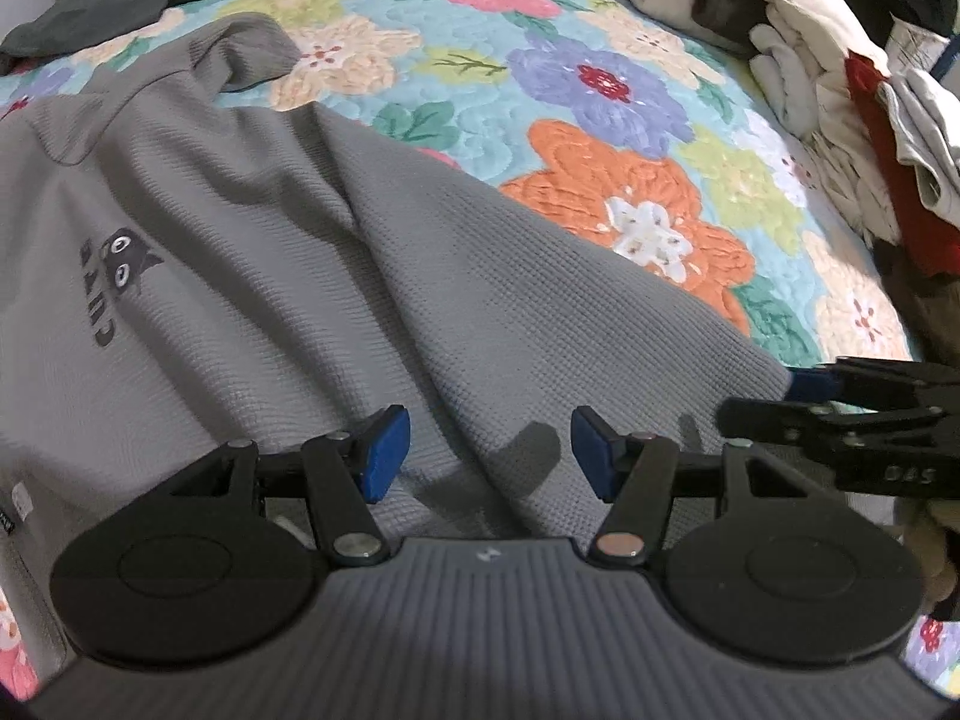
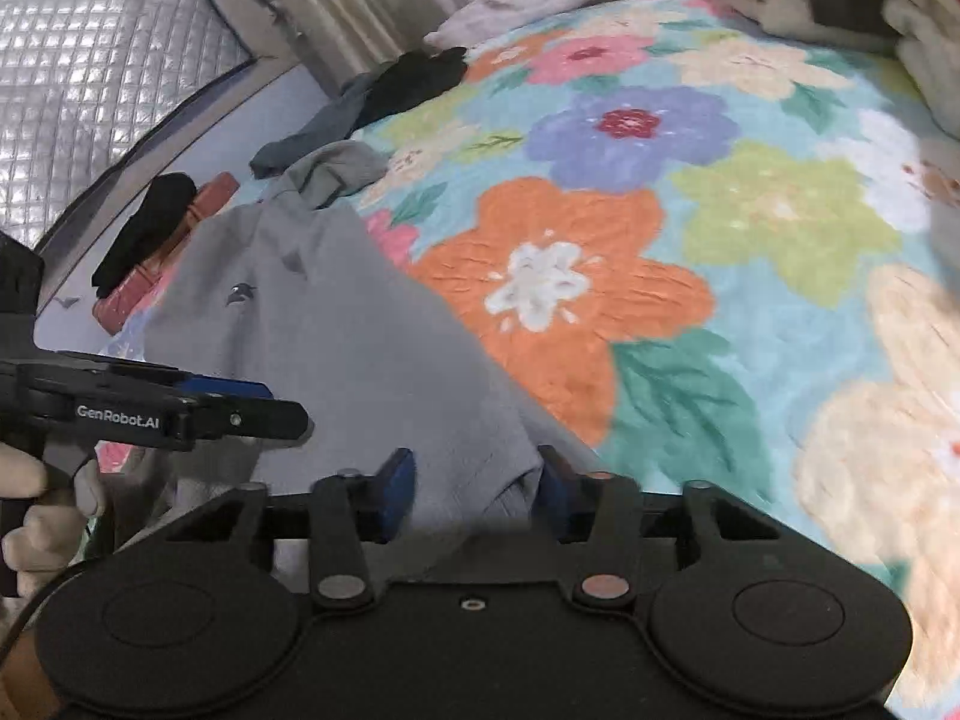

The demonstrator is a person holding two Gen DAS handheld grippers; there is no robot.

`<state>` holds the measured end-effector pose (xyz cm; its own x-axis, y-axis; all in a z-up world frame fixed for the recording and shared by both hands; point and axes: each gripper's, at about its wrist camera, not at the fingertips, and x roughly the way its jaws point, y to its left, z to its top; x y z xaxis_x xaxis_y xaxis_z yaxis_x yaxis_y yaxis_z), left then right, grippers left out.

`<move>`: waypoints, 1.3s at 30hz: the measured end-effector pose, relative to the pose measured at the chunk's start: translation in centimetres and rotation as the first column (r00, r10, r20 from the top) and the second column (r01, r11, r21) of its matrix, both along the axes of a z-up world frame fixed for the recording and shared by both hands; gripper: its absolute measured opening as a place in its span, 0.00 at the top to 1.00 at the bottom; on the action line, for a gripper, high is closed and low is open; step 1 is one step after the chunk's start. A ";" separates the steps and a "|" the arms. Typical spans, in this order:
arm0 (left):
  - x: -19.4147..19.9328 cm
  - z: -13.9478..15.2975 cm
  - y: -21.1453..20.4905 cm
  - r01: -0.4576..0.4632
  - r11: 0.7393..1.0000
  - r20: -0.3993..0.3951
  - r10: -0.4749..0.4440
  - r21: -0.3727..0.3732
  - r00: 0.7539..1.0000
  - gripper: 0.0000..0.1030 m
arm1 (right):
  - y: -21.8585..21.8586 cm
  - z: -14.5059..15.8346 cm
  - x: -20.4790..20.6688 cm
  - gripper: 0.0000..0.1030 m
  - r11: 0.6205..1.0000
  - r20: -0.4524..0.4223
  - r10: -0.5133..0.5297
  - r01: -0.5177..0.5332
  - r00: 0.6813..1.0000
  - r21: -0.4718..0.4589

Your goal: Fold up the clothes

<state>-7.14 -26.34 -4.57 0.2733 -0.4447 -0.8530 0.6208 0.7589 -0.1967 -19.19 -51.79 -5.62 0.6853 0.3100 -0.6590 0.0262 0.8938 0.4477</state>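
A grey waffle-knit shirt [image 1: 288,252] with a small cat print [image 1: 123,261] lies spread on the floral quilt [image 1: 600,90]. My left gripper [image 1: 489,450] is open just above the shirt's near part, blue pads apart. My right gripper [image 2: 474,483] is open, with the shirt's near corner [image 2: 480,468] lying between its pads. The right gripper also shows in the left wrist view [image 1: 807,384] at the shirt's right edge. The left gripper shows in the right wrist view [image 2: 264,405] over the shirt [image 2: 336,330].
A pile of white, red and dark clothes [image 1: 852,78] lines the right side of the bed. Dark garments [image 1: 120,6] lie at the far left. In the right wrist view, dark socks [image 2: 414,81] and a pinkish item [image 2: 156,252] lie beyond the shirt.
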 end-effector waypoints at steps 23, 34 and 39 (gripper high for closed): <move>6.0 3.7 2.7 -0.154 0.988 0.145 0.152 0.002 0.978 0.37 | -9.3 12.8 16.0 0.97 0.664 0.096 0.100 0.006 0.990 -0.747; 12.1 4.8 8.8 -0.293 0.954 0.255 0.266 0.071 0.929 0.36 | -14.8 3.6 25.5 0.96 0.731 -0.064 -0.089 0.022 0.994 -0.682; 13.5 4.5 13.8 -0.339 0.941 0.220 0.336 -0.027 0.916 0.36 | -14.1 2.9 25.2 0.61 0.781 -0.022 -0.054 0.029 0.998 -0.624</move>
